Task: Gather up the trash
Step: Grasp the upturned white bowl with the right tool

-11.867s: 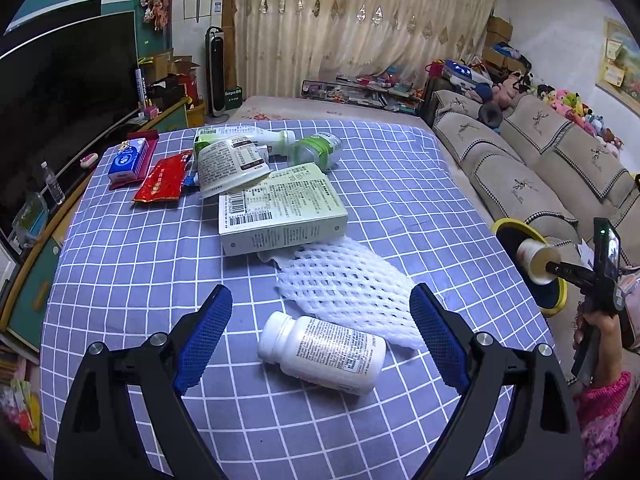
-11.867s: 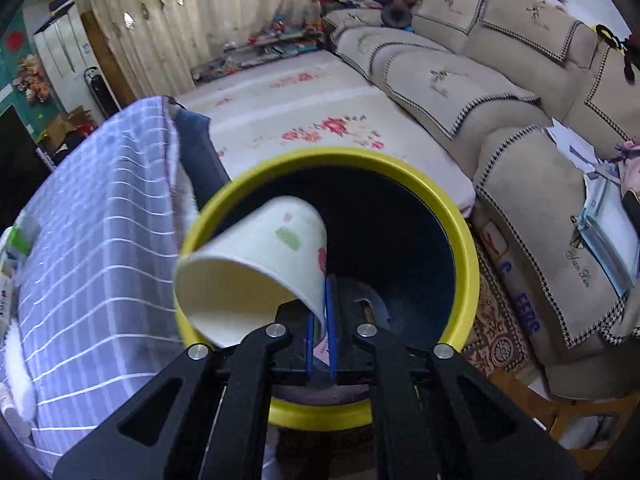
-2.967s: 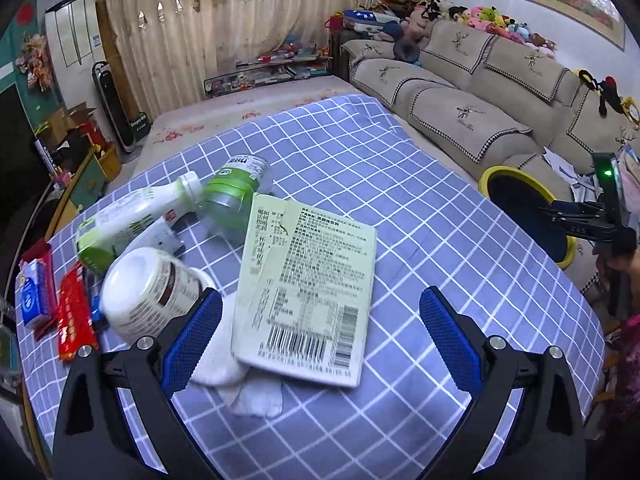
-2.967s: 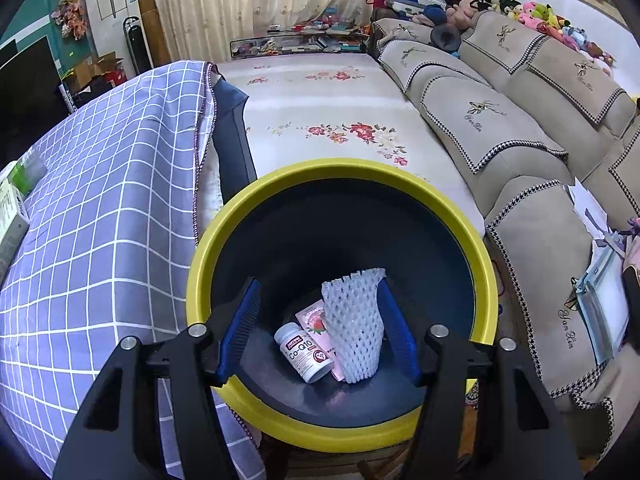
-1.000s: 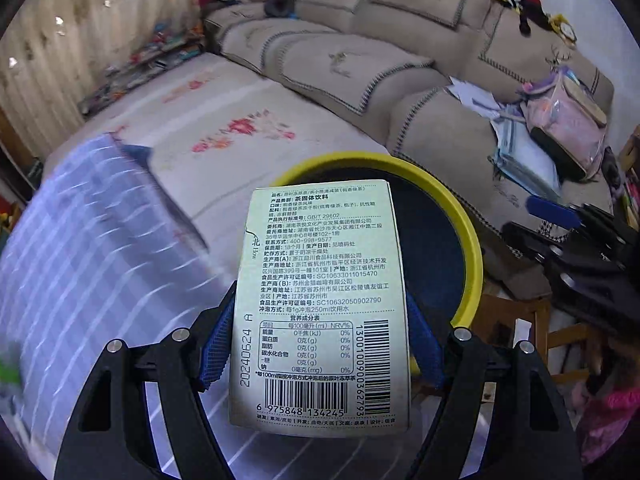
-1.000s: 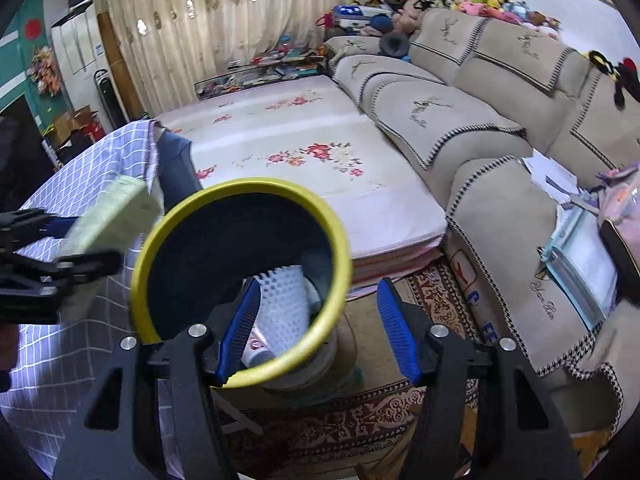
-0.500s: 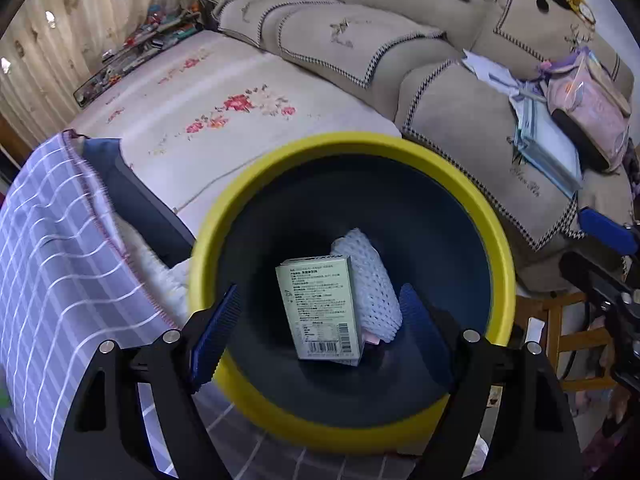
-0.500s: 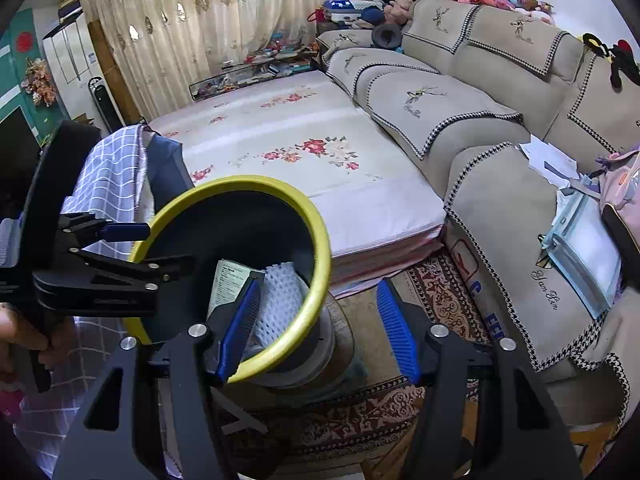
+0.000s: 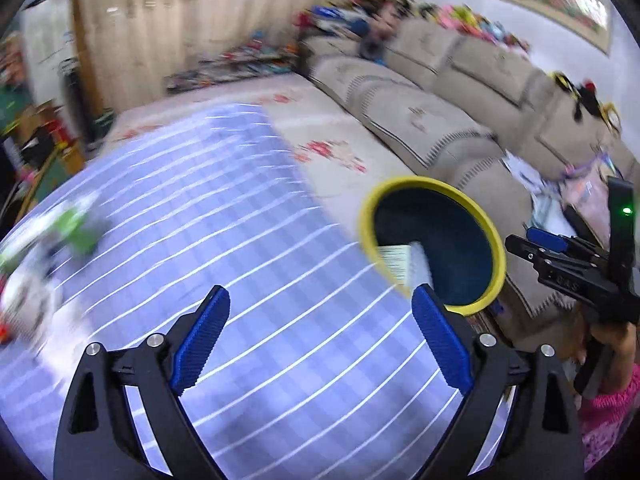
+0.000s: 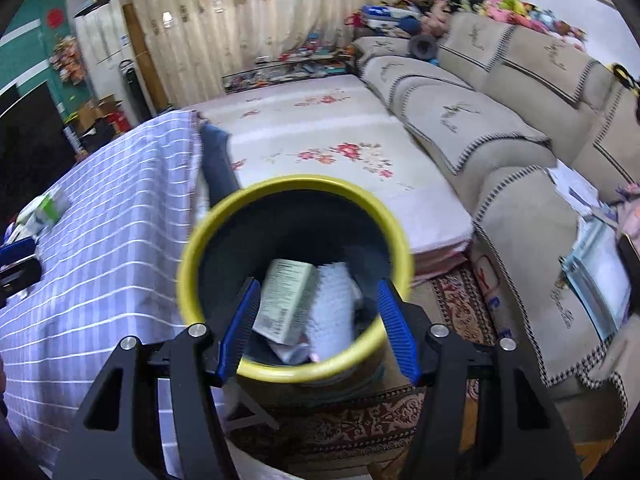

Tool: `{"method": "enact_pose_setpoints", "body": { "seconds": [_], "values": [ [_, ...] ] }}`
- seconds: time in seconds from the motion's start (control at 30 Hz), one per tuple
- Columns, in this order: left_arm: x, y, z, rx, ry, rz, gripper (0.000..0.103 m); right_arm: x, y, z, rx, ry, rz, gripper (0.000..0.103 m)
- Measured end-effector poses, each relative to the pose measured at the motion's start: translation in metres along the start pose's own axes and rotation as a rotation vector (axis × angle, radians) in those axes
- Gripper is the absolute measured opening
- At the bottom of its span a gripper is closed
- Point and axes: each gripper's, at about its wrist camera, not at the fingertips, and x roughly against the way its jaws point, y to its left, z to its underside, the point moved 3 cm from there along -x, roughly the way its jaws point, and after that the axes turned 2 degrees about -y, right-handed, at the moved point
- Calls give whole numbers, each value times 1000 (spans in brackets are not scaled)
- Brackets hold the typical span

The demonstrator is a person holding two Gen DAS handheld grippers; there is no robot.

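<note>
The yellow-rimmed dark bin [image 10: 200, 248] stands beside the table; in it lie the pale green carton [image 10: 284, 300] and the white foam net [image 10: 332, 312]. It also shows in the left wrist view [image 9: 368, 200], with the carton [image 9: 394, 262] inside. My left gripper [image 9: 320, 334] is open and empty above the blue checked tablecloth [image 9: 240, 240]. My right gripper [image 10: 316, 328] is open and empty just above the bin's near rim. Blurred bottles [image 9: 76, 224] lie at the table's far left.
A beige sofa [image 10: 500, 120] runs along the right, with papers and a bag on it. A floral mat [image 10: 320, 140] covers the floor behind the bin. A patterned rug [image 10: 360, 420] lies under the bin. The other hand-held gripper [image 9: 580, 268] shows at right.
My left gripper let the carton fall into the bin, then swung back over the table. My right gripper has moved over the bin's opening.
</note>
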Motion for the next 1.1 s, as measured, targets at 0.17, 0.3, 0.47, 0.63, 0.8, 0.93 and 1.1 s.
{"method": "enact_pose_setpoints", "body": {
  "seconds": [0.17, 0.3, 0.47, 0.63, 0.8, 0.93, 1.1],
  "values": [
    [67, 74, 39, 132, -93, -156, 95, -2, 62, -8, 80, 2, -99, 58],
    [118, 137, 79, 241, -134, -299, 95, -4, 128, -12, 179, 11, -192, 58],
    [167, 192, 123, 350, -164, -404, 95, -2, 219, -13, 293, 16, -330, 58],
    [198, 224, 152, 410, -185, -465, 95, 3, 318, -9, 422, 24, -486, 58],
    [211, 235, 170, 436, -194, -464, 96, 2, 395, -6, 519, 17, -593, 66],
    [209, 238, 175, 440, -188, -443, 96, -7, 439, -8, 575, -4, -601, 70],
    [204, 235, 176, 441, -180, -419, 96, -22, 475, -8, 617, -6, -590, 75]
  ]
}}
